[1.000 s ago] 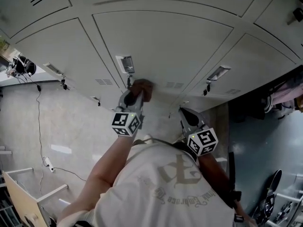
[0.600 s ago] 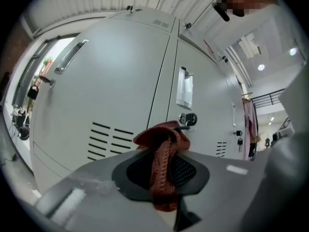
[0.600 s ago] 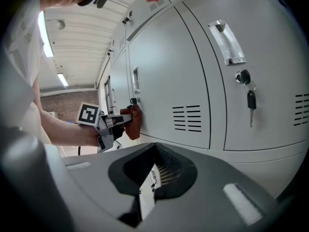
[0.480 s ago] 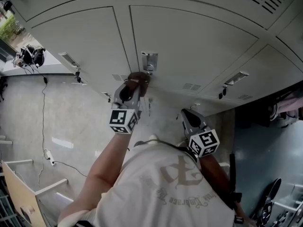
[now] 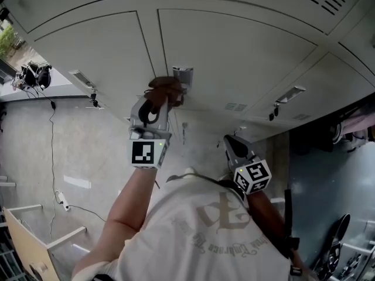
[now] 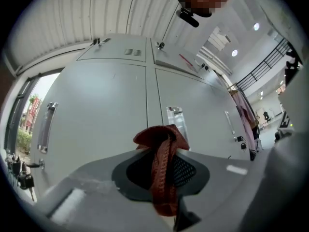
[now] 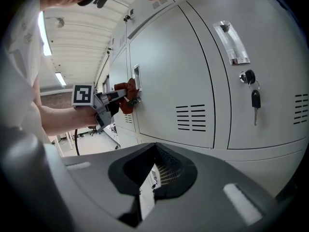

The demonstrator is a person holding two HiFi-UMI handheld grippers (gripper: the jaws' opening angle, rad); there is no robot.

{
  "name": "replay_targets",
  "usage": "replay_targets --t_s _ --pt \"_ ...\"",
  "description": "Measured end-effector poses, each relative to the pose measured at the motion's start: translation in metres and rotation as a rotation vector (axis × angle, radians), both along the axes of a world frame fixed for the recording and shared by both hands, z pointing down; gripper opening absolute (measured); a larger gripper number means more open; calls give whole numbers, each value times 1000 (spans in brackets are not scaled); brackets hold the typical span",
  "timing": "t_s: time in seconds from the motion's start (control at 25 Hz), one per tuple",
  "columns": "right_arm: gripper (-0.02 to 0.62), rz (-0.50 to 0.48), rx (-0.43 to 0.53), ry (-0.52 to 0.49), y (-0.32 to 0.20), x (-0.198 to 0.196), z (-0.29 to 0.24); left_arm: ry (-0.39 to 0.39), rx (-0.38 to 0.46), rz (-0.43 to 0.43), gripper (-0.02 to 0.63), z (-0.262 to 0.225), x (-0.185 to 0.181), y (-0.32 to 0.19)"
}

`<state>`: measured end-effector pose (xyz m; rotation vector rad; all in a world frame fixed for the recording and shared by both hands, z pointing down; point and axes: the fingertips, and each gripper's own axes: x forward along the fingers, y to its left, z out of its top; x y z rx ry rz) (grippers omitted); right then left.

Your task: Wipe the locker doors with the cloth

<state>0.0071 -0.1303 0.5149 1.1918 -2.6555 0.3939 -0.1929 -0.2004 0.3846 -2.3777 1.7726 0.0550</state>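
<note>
Left gripper (image 5: 154, 104) jaws pinch the soft, light knitted cloth (image 6: 161, 144) mid-bunch, seemingly against the locker door (image 5: 246, 57); right gripper (image 7: 155, 158) jaws closed, empty.

Locker area of a hall: grey metal lockers (image 5: 234, 57), strip-lit ceiling (image 7: 84, 30).

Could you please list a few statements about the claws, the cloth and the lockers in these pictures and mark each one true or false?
1. The left claw is shut on a reddish-brown cloth. True.
2. The cloth lies on the floor. False: it is held up against a locker door, right beside its handle.
3. The right claw has nothing between its jaws. True.
4. The right claw is pressed against a locker door. False: it is held back from the doors, close to the person's body.
5. A key hangs from a lock on one door. True.
</note>
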Motion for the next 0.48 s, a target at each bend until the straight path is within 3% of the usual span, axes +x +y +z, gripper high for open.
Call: replay_targets --t_s 0.2,0.48 --pt "8 -1 -11 -19 1 -2 2 -166 102 25 72 -19 28 -2" --pt "8 40 -56 -40 5 13 12 -480 109 12 72 -20 57 4"
